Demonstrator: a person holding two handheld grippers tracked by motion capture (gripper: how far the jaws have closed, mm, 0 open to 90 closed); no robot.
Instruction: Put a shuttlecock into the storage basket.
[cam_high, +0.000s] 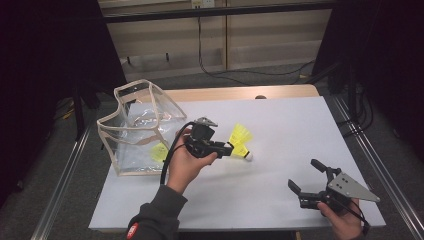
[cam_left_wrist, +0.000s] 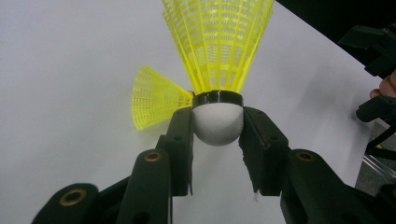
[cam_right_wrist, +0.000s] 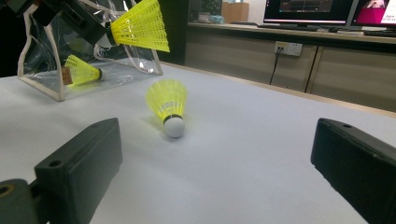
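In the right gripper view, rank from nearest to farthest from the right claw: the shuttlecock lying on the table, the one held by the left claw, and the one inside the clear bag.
1. Shuttlecock on the table, centre, cork toward the camera.
2. Held shuttlecock, upper left, raised in the left claw.
3. Shuttlecock in the clear bag, far left, inside the clear bag.

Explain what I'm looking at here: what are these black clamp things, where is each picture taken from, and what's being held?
A person sits at a white table holding a hand-operated gripper in each hand; there is no robot arm. One picture looks down from above; the other two come from cameras riding on each gripper, looking along its black jaws. The left gripper clamps the white cork of a yellow shuttlecock. A second shuttlecock lies on the table, a third inside a clear plastic bag. The right gripper rests open near the table's edge, holding nothing.
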